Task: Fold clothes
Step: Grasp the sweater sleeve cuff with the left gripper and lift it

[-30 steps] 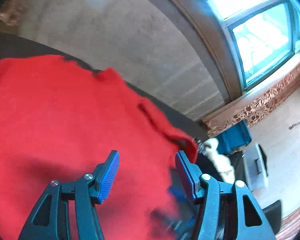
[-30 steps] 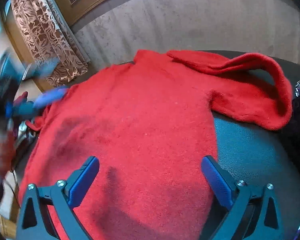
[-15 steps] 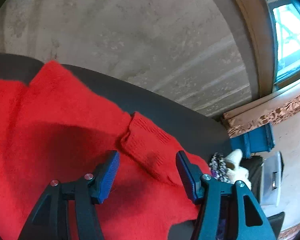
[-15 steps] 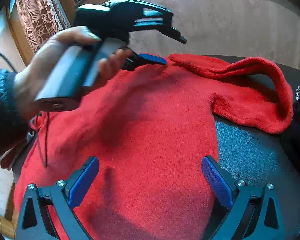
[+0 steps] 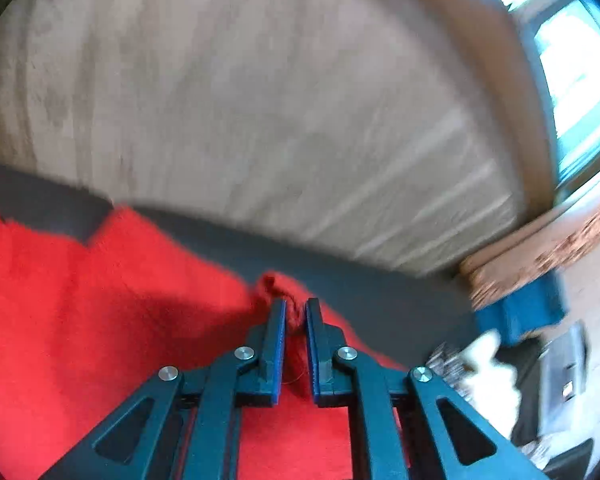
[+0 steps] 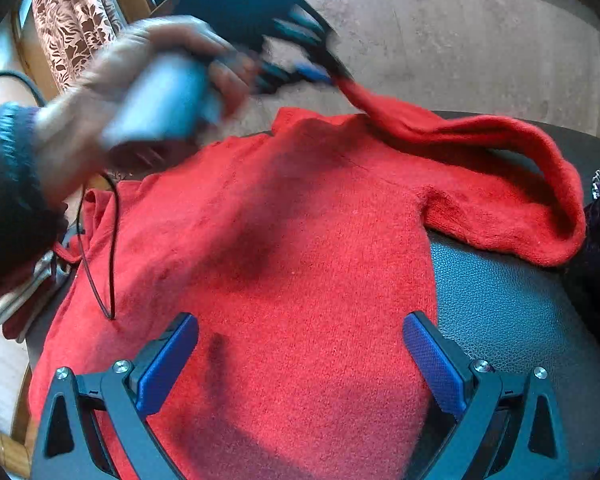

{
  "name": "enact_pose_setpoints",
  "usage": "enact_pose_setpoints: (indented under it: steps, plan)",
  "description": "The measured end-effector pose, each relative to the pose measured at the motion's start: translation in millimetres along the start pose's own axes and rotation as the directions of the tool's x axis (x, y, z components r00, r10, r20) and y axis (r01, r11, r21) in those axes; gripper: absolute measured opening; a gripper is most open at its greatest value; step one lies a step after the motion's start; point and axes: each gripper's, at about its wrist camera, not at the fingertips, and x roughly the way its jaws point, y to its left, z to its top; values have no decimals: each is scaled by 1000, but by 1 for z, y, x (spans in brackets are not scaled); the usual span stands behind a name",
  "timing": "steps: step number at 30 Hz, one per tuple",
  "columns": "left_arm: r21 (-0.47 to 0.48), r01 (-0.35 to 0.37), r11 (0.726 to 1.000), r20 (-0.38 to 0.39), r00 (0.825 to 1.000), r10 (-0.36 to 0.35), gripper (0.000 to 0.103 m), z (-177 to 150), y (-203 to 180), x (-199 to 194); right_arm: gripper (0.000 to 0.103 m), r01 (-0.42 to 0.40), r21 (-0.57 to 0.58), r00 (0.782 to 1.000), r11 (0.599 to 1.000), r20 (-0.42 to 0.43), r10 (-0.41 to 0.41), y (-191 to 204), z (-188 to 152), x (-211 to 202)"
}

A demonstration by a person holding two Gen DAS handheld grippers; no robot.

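A red sweater (image 6: 292, 260) lies flat on a dark leather-like surface (image 6: 500, 300), its right sleeve (image 6: 500, 160) looped back over the shoulder. My left gripper (image 5: 296, 306) has its jaws closing on the sleeve's cuff (image 5: 276, 284), and red knit is bunched between the pads. From the right wrist view, a hand (image 6: 100, 120) holds that left gripper (image 6: 324, 76) above the collar, with the sleeve end lifted off the sweater. My right gripper (image 6: 300, 344) hovers open over the sweater's lower body, nothing between its fingers.
A grey concrete wall (image 5: 260, 100) rises behind the surface. A window (image 5: 580, 60), a patterned curtain (image 6: 72, 20), a blue box (image 5: 528, 312) and white fabric (image 5: 492, 372) sit off to the side. A thin black cable (image 6: 108, 248) hangs over the sweater's left part.
The left gripper swept across the sweater to the folded sleeve, shut on its cuff and lifted the end. The right gripper stayed put and open.
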Motion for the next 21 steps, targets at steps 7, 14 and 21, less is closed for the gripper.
enact_pose_setpoints:
  steps: [7, 14, 21]
  plan:
    - [-29, 21, 999, 249, 968, -13, 8, 22, 38, -145, 103, 14, -7, 1000, 1000, -6, -14, 6, 1, 5]
    - [-35, 0, 999, 101, 995, 3, 20, -2, 90, -149, 103, 47, -33, 999, 998, -25, -48, 7, 5, 9]
    - [-26, 43, 999, -71, 997, -44, 42, -18, 78, -56, 103, 59, -44, 998, 997, -30, -60, 5, 2, 6]
